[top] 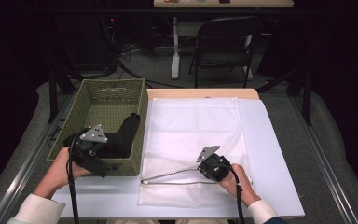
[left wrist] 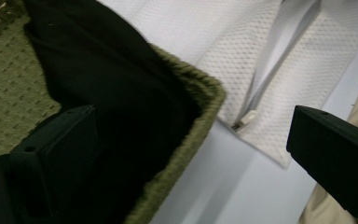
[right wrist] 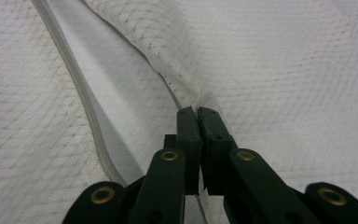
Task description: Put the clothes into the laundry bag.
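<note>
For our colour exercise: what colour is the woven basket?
Olive green; the basket shows best in the high view.

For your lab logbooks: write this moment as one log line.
left claw: open, at basket corner by black cloth | right claw: shut on mesh bag edge, holding mouth open
</note>
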### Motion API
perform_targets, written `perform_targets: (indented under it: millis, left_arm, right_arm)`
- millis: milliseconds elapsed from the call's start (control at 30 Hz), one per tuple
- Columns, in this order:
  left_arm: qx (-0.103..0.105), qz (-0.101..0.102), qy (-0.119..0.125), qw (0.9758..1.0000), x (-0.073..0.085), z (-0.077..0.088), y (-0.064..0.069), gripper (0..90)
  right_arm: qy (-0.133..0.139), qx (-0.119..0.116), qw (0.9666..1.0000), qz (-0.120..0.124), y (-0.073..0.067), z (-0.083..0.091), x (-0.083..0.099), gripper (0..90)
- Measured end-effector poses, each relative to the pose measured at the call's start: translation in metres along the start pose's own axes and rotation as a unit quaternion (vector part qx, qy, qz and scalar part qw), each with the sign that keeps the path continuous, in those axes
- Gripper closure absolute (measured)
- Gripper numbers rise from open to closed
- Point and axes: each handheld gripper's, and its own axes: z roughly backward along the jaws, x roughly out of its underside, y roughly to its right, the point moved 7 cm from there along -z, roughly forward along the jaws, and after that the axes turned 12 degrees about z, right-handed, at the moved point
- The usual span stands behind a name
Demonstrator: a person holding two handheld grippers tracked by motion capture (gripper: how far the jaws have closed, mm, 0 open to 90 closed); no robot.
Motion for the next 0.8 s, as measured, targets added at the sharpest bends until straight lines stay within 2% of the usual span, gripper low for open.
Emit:
perform_targets:
  millis: [100, 167, 300, 467, 567, 667, 733, 800]
  left_arm:
    - [-0.007, -0.006, -0.008, 0.9999, -0.003, 0.0, -0.015, 1.7]
    - [-0.009, 0.002, -0.013, 0.9999, -0.006, 0.0, -0.026, 0.9]
    - [-0.033, -0.007, -0.042, 0.9985, -0.01, -0.002, -0.045, 0.0]
    - [-0.029, -0.013, -0.058, 0.9978, -0.012, -0.006, -0.06, 0.0]
    - [-0.032, -0.018, -0.084, 0.9958, -0.009, -0.014, -0.068, 0.0]
    - [-0.042, -0.024, -0.111, 0.9926, -0.007, -0.021, -0.076, 0.6]
    - [-0.046, -0.032, -0.123, 0.9908, -0.006, -0.024, -0.079, 2.0]
    - [-0.044, -0.033, -0.128, 0.9902, -0.005, -0.027, -0.082, 4.2]
  right_arm:
    - [0.002, -0.001, 1.0, 0.001, 0.001, 0.0, 0.0, 87.6]
    - [0.003, 0.001, 1.0, -0.003, 0.001, 0.001, 0.0, 87.6]
    - [0.008, 0.002, 1.0, 0.0, 0.002, 0.004, -0.002, 87.6]
    - [0.011, 0.004, 0.9999, -0.005, 0.002, 0.006, -0.001, 87.6]
    - [0.01, 0.003, 0.9999, -0.004, 0.002, 0.006, 0.0, 87.6]
    - [0.01, 0.003, 0.9999, -0.003, 0.002, 0.006, 0.0, 87.5]
    - [0.011, 0.003, 0.9999, -0.004, 0.001, 0.006, 0.0, 87.4]
    - [0.012, 0.003, 0.9999, -0.003, 0.002, 0.007, 0.001, 87.4]
